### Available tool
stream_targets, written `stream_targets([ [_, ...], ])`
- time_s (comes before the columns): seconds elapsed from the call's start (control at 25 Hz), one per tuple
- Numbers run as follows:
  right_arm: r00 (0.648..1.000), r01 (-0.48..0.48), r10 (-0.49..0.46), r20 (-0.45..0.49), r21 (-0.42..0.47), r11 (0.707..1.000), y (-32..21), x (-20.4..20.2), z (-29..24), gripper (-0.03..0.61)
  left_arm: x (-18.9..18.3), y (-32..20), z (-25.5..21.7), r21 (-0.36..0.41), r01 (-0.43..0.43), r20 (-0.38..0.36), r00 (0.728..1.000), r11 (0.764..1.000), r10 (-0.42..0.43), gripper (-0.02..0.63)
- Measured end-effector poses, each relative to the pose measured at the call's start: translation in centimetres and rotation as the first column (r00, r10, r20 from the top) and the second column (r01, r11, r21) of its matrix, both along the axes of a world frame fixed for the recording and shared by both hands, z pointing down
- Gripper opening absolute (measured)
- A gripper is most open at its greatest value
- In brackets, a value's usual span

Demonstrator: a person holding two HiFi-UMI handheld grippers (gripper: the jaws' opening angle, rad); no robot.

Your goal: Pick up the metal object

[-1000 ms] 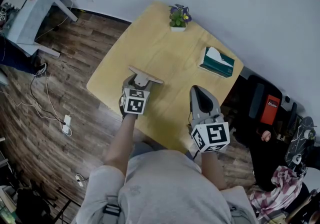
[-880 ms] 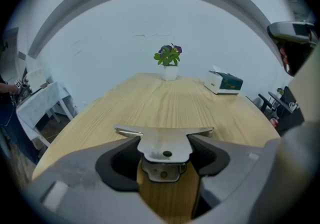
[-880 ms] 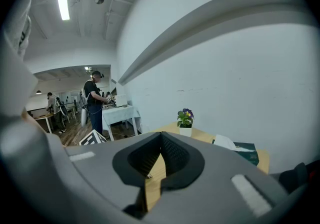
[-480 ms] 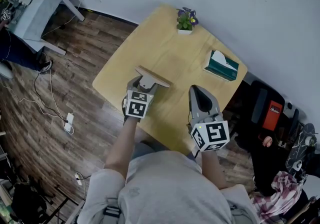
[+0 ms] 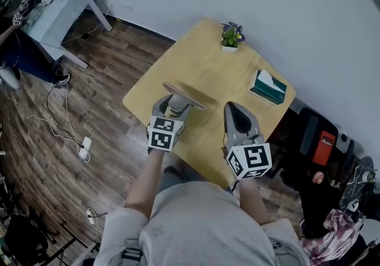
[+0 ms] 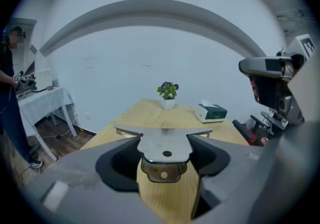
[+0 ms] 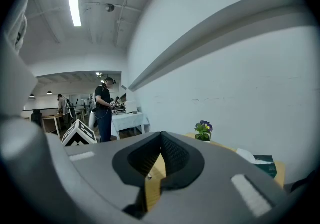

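Observation:
The metal object (image 6: 165,145) is a flat grey plate with a long crossbar and a small hole. My left gripper (image 6: 164,160) is shut on it, both pads pressing its sides. In the head view the metal object (image 5: 185,96) hangs above the near left part of the wooden table (image 5: 202,69), held by the left gripper (image 5: 176,104). My right gripper (image 5: 234,109) hovers over the table's near right edge, to the right of the left one. Its jaws are shut with nothing between them, and in the right gripper view the right gripper (image 7: 161,138) shows its tips touching.
A small potted plant (image 5: 231,36) stands at the table's far edge and a green tissue box (image 5: 271,86) lies at its right. A white side table (image 5: 56,0) and cables sit on the wood floor to the left. Dark bags (image 5: 320,140) lie at the right.
My left gripper has risen off the table with the metal object in its jaws. The right gripper has barely shifted and stays shut.

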State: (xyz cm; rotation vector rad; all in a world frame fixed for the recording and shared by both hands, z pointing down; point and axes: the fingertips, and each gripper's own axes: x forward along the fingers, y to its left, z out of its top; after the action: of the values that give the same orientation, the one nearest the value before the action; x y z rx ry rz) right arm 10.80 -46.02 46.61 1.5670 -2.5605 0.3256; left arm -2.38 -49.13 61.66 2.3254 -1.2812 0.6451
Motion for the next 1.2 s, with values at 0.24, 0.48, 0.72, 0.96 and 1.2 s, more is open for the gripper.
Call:
stream_targets([
  [0.24,1.000,-0.004,0.004,-0.001,0.036,0.999,0.0,-1.3,-1.8,-0.003,-1.7,0.3,-4.3,0.086,0.016,-0.025,1.000,0.996,-0.014,0.305],
  [0.48,1.000,-0.009,0.010,-0.016,0.068,0.998,0.3,-2.2,-3.4,-0.003,-3.3,0.8,-7.7,0.147,0.038,-0.074,0.997,0.988,-0.028,0.305],
  [0.72,1.000,-0.016,0.018,-0.018,0.100,0.995,0.7,-3.0,-4.9,-0.003,-4.5,1.6,-11.1,0.208,0.072,-0.131,0.990,0.975,-0.045,0.305],
  [0.96,1.000,-0.022,0.024,-0.017,0.121,0.992,1.2,-3.7,-5.9,-0.002,-6.1,2.4,-14.1,0.270,0.108,-0.167,0.984,0.957,-0.064,0.305],
  [1.2,0.999,-0.023,0.026,-0.019,0.143,0.990,1.7,-4.5,-7.0,-0.002,-7.6,3.0,-17.4,0.333,0.141,-0.209,0.975,0.932,-0.073,0.305],
])
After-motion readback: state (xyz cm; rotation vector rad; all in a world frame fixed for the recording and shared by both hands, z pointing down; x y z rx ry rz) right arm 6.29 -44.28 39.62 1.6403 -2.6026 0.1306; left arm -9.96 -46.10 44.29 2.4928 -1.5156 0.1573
